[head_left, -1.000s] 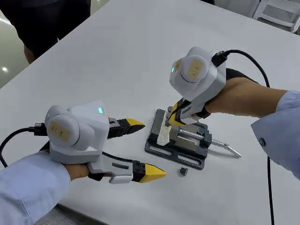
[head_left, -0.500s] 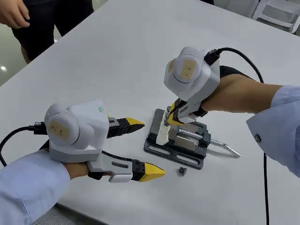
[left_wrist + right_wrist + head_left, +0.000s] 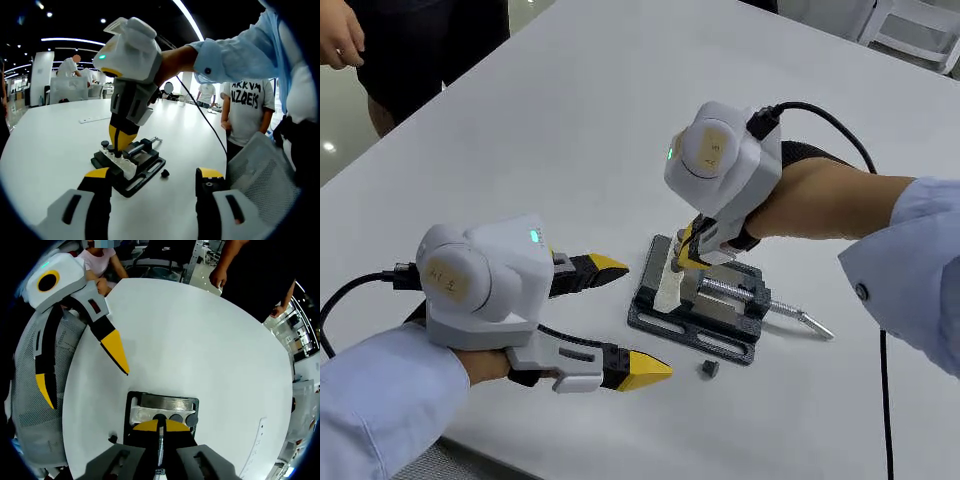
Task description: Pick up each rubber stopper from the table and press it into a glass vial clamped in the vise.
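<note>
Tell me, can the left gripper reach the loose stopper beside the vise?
Probably yes: the left gripper is open, with bare table between it and the stopper; the right gripper is over the vise, off that path.

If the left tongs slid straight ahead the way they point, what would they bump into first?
Probably the vise, sitting straight ahead between the open left tongs, though depth is hard to judge.

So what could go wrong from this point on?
One: the right gripper is down on the vials in the vise; off-axis force might crack glass or seat a stopper crooked. Two: the loose stopper lies on the table close to the vise, where a careless sweep of the left gripper could knock it away.
</note>
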### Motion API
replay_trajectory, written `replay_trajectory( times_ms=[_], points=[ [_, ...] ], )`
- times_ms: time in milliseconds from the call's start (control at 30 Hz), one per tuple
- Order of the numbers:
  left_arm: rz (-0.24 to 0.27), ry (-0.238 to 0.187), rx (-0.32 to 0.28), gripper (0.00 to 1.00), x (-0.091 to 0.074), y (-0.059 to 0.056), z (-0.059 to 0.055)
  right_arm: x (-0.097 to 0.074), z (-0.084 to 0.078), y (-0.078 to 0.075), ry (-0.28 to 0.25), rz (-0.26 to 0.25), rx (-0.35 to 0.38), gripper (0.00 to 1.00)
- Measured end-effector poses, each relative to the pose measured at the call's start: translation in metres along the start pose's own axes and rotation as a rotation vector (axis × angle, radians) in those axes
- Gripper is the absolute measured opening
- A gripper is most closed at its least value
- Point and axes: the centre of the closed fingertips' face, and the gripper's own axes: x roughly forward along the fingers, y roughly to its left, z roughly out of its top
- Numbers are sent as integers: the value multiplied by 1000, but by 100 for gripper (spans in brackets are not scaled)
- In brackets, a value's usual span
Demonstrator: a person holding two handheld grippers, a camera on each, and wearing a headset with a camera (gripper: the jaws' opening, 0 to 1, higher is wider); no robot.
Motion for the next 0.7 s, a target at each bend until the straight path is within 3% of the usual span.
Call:
replay_trajectory(
  times_ms=[700],
  points=[
    [-2, 2, -4, 65, 1, -1, -1, 2, 1, 1, 24, -7, 28, 0]
  ],
)
